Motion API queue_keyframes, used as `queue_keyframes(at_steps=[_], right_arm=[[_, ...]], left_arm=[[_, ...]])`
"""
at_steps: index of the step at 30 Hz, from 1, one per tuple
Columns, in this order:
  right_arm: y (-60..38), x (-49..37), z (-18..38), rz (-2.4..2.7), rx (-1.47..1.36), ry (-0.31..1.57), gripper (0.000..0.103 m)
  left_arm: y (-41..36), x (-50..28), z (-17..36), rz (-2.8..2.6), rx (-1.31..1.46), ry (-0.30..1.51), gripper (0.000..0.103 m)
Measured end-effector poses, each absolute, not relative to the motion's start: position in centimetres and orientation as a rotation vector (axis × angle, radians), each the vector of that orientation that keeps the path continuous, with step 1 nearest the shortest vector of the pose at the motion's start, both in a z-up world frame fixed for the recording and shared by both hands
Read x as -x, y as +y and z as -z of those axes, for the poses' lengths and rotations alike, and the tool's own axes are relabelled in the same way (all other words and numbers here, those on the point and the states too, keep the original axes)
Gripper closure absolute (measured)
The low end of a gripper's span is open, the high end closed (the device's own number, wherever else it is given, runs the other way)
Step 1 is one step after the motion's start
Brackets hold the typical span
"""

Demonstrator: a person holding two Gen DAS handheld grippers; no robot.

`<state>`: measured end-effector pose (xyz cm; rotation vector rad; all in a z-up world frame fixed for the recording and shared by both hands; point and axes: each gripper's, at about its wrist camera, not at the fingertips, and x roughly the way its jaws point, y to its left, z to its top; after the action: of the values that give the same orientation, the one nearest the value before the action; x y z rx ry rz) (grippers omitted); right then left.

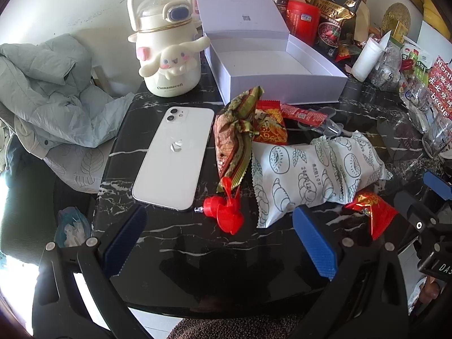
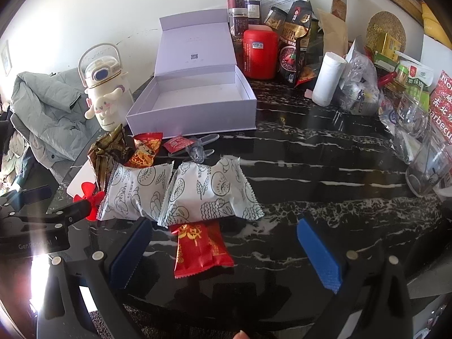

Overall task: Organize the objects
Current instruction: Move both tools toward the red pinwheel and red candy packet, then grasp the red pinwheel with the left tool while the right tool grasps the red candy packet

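Observation:
An open, empty white box (image 1: pixel 282 82) (image 2: pixel 195 113) stands at the back of the black marble table (image 1: pixel 197 254). In front of it lie a white phone (image 1: pixel 175 155), a small red fan (image 1: pixel 226 212), a brown-green snack bag (image 1: pixel 234 132), two white pastry packets (image 1: pixel 310 175) (image 2: pixel 209 192) and red snack packets (image 1: pixel 370 212) (image 2: pixel 197 248). My left gripper (image 1: pixel 220 245) is open and empty, just short of the fan. My right gripper (image 2: pixel 226 251) is open, with the red packet between its fingers but not gripped.
A Cinnamoroll bottle (image 1: pixel 166 42) stands left of the box. A grey jacket (image 1: pixel 50 93) lies on a chair at left. Jars, a red tin (image 2: pixel 260 53), bags and glasses (image 2: pixel 426 166) crowd the back and right side of the table.

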<state>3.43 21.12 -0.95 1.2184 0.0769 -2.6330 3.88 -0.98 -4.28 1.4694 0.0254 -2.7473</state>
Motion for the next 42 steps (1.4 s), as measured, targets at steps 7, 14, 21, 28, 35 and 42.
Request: queue_keyframes(at_steps=[7,14,21,28,35,42], right_arm=[[21.2,-4.1,2.5,2.593,-1.268,0.067,0.0],[21.3,-4.1,4.2,2.542,-1.322,0.051,0.0],[21.4,-3.2,5.6,2.479,-1.34,0.002,0.006],[20.7,-2.0,6.1,2.447,-1.323,0.028,0.016],[20.4,-1.3,6.1,2.44,-1.317,0.07,0.03],[19.9,-1.5,6.0,2.423,-1.284,0.089,0.048]], left_arm=[[-1.0,-4.6,6.0,2.717,-1.527,0.047,0.0],[-1.2,-4.7,7.5,2.706,-1.564,0.076,0.0],[-1.1,-4.4,8.1,2.734,-1.57,0.098,0.0],[-1.7,-3.4,8.1,2.736,-1.572,0.111,0.019],[-2.3,-2.9,7.9,2.747,-1.601,0.147,0.047],[-2.3,-2.8,8.0,2.794,-1.594,0.123,0.065]])
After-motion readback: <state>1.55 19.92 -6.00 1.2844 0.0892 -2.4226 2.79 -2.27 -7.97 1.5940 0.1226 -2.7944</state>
